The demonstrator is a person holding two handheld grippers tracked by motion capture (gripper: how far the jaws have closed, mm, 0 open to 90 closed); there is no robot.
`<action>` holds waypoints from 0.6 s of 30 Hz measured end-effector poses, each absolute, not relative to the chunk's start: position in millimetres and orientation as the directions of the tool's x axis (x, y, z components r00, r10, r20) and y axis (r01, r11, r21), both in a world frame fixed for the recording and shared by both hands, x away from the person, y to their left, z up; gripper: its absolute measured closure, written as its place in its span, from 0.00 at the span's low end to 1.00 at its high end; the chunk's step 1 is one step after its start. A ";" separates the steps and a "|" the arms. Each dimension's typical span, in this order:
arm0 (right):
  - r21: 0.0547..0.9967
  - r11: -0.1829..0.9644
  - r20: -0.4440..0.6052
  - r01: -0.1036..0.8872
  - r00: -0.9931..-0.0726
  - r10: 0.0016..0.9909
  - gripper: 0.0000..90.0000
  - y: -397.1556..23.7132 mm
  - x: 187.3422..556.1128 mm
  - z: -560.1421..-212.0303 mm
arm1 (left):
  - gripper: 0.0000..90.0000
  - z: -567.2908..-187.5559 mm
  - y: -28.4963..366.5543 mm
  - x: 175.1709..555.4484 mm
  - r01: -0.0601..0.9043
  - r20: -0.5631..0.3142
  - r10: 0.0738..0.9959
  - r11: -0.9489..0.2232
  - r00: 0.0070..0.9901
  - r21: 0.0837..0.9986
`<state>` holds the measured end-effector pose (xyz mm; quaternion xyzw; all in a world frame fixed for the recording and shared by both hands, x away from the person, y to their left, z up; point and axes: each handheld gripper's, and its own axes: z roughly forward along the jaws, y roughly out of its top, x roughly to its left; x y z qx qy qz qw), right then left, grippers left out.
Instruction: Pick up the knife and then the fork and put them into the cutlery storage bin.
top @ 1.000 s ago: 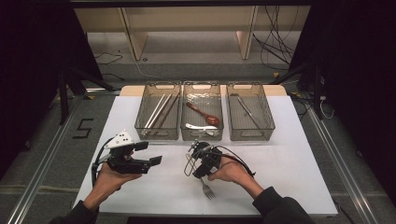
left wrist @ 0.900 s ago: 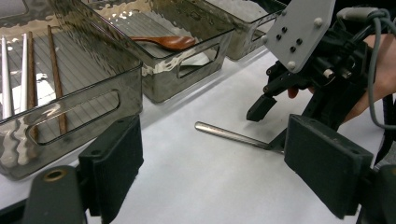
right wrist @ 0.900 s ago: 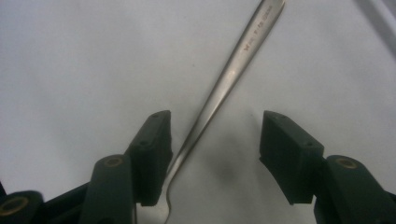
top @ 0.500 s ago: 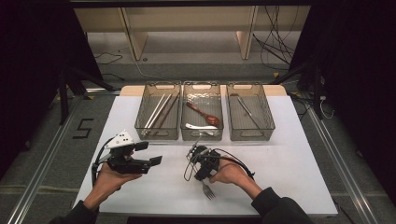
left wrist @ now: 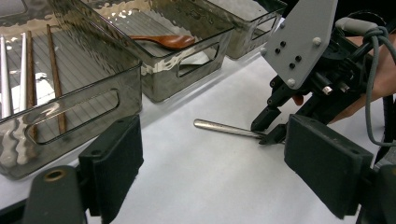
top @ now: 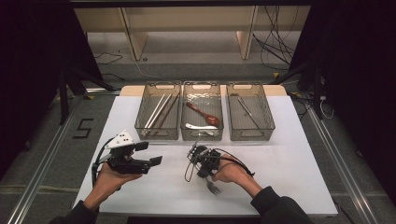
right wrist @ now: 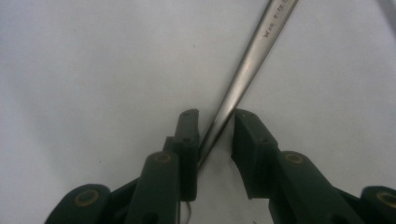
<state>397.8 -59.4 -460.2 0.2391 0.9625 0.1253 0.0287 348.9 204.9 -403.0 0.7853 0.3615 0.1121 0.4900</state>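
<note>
My right claw [right wrist: 215, 126] has been closing around a fork [right wrist: 247, 65] lying on the white desk [top: 289, 158], pads not quite pinching. My left claw [left wrist: 224, 168] hangs wide, empty. Sorting into the trays [top: 249, 135] remains.

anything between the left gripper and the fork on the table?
Nothing: in the left gripper view, bare white table runs from the left gripper, jaws open, to the fork. The right gripper, jaws just closing, straddles the handle.
</note>
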 end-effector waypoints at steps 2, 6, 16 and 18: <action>0.252 0.856 0.010 0.451 -0.886 0.464 0.81 -60.1 398.8 -460.0 | 0.21 -403.1 204.8 348.9 0.458 -0.179 0.678 -0.258 0.713 0.851; 0.251 0.853 0.015 0.457 -0.883 0.469 0.85 -61.1 400.1 -460.0 | 0.21 -403.1 204.7 348.8 0.458 -0.178 0.677 -0.259 0.714 0.850; 0.241 0.858 0.010 0.454 -0.885 0.465 0.94 -62.3 401.1 -459.6 | 0.21 -403.1 204.6 348.8 0.459 -0.179 0.677 -0.258 0.714 0.850; 0.243 0.859 0.011 0.451 -0.887 0.463 0.94 -62.6 401.2 -459.5 | 0.21 -403.2 204.6 348.9 0.459 -0.180 0.677 -0.258 0.714 0.850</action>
